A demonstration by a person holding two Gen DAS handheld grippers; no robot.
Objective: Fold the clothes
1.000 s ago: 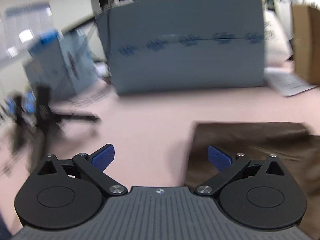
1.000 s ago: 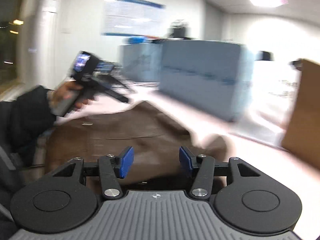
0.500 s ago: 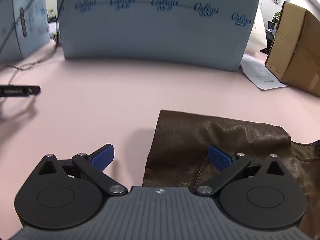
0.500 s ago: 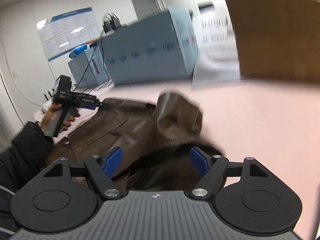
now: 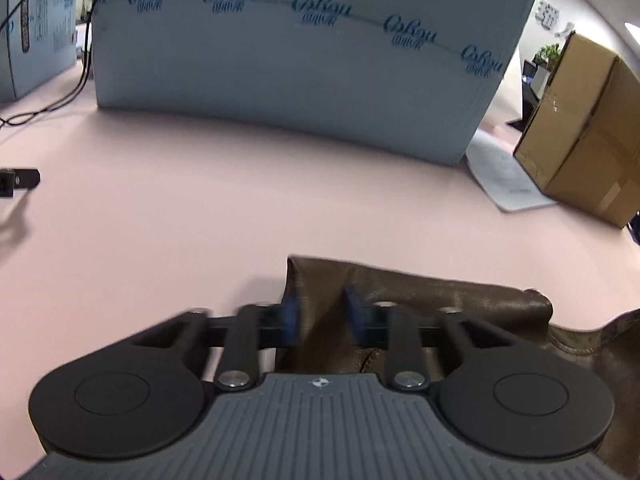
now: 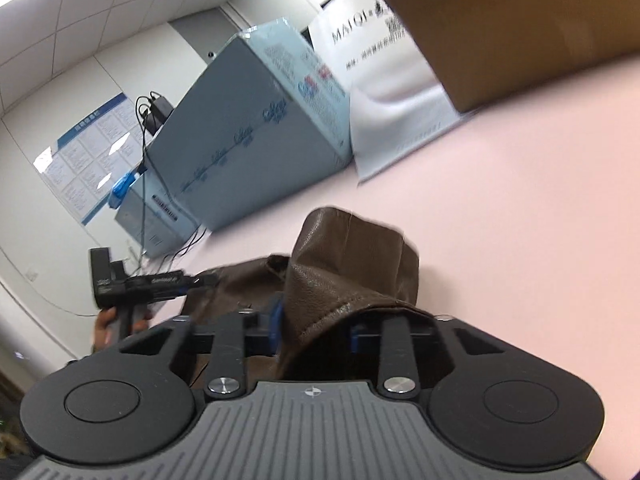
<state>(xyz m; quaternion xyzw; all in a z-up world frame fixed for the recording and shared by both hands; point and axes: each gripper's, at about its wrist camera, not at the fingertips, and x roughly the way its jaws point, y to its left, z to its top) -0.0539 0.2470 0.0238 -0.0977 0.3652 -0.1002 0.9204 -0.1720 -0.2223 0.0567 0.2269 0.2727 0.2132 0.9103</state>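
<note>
A brown leather jacket [image 5: 432, 300] lies on the pink table [image 5: 200, 208]. My left gripper [image 5: 320, 316] has its blue pads closed in around the jacket's near left corner, low over the table. In the right wrist view my right gripper [image 6: 314, 326] is shut on a fold of the same jacket [image 6: 352, 260], which bulges up over its fingers. The left gripper [image 6: 132, 284] and the hand that holds it show at the left of that view, at the jacket's far edge.
A large blue-grey printed box [image 5: 300, 68] stands across the back of the table, a second one [image 5: 36, 28] at far left with cables. A cardboard box [image 5: 588, 128] and a white bag [image 5: 504, 176] sit at the right.
Both grippers have closed from open onto the jacket. The left one moved forward to the jacket's corner; the right one tilted and lifted a fold.
</note>
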